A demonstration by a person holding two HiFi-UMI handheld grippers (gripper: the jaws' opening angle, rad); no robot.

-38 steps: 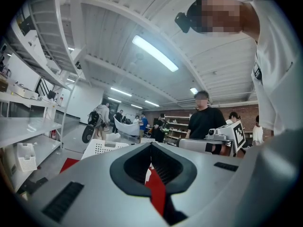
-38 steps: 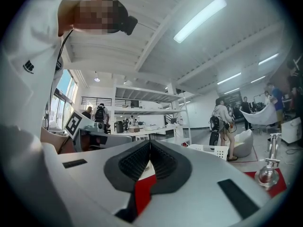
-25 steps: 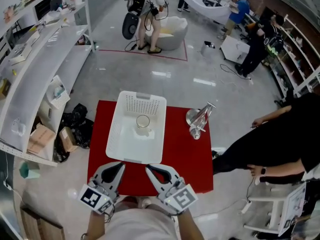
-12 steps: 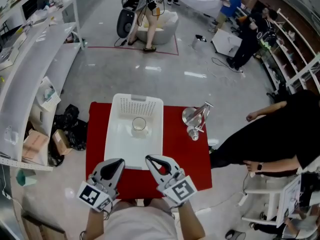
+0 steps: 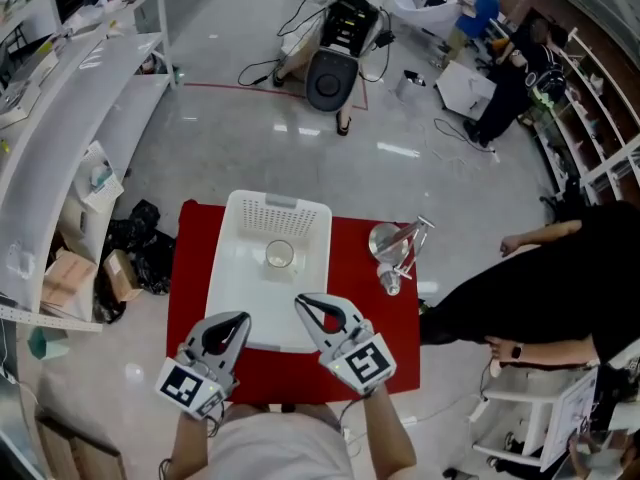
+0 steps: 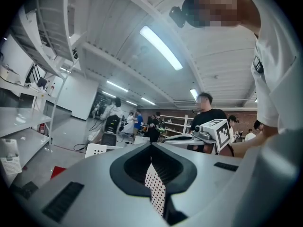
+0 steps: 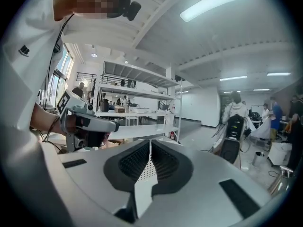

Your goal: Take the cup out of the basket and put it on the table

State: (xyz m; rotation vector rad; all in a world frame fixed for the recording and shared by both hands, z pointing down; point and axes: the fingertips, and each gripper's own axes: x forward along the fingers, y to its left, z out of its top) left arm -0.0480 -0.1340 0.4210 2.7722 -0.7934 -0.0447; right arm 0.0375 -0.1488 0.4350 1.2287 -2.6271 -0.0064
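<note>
A clear cup (image 5: 280, 255) stands upright inside the white basket (image 5: 232, 288), near its far, perforated end. The basket rests on the red table (image 5: 350, 313). My left gripper (image 5: 240, 319) is shut and empty, its tip over the basket's near left corner. My right gripper (image 5: 303, 301) is also shut and empty, its tip above the basket's near part, a short way in front of the cup. In the left gripper view the left gripper (image 6: 151, 148) shows its jaws pressed together. The right gripper view shows the same for the right gripper (image 7: 150, 143). Neither gripper view shows the cup.
Shiny metal vessels (image 5: 392, 248) stand on the table's right side, one tilted. A person in black (image 5: 560, 288) sits close to the right of the table. Bags and boxes (image 5: 125, 258) lie on the floor at left, below white shelves (image 5: 70, 98).
Both grippers have moved forward towards the basket, the right one further, so its tip now overlaps the basket. Both stayed shut. The cup has not moved.
</note>
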